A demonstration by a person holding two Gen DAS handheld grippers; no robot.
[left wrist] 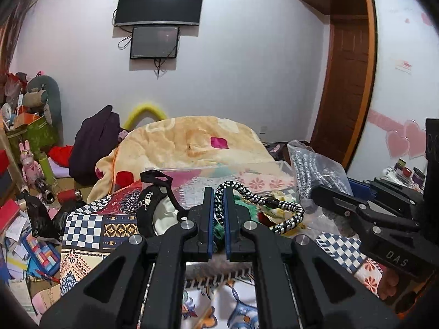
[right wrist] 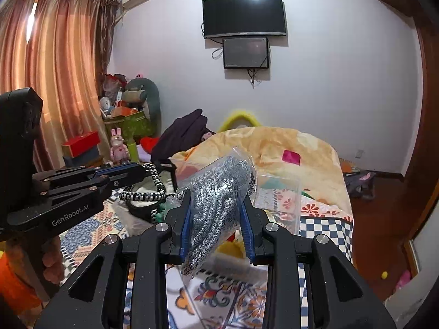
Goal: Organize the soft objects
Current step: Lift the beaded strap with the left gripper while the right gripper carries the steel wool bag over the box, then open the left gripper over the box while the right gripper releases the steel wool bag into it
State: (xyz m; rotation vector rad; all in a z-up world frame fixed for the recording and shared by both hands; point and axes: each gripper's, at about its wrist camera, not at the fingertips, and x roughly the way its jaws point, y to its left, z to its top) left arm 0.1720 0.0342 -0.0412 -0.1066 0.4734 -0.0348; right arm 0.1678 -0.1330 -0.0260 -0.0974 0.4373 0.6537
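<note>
While the left gripper pinches a black-and-white braided cord between its two blue pads, the rest of the cord loops away toward 3 o'clock and hangs above the patchwork bedspread. The pads are pressed close with only the cord between them. In the right wrist view the same cord shows at 9 o'clock, held by the left gripper that reaches in from the side. The right gripper squeezes a clear plastic bag of silver-grey knitted stuff; its blue pads sit on both sides of the bag, and the bag sticks up past the tips toward 12 o'clock. In the left wrist view that bag is at 2 o'clock, next to the right gripper. A clear plastic box lies on the bed just behind the cord, with bits of colored cloth inside it. A black strappy thing lies at 10 o'clock from the left gripper, on the bedspread. A fluffy yellow blanket is piled up farther back at 12 o'clock. Two dark screens hang on the white wall, the big TV above the small one. A pink rabbit toy stands at 9 o'clock among the clutter.
</note>
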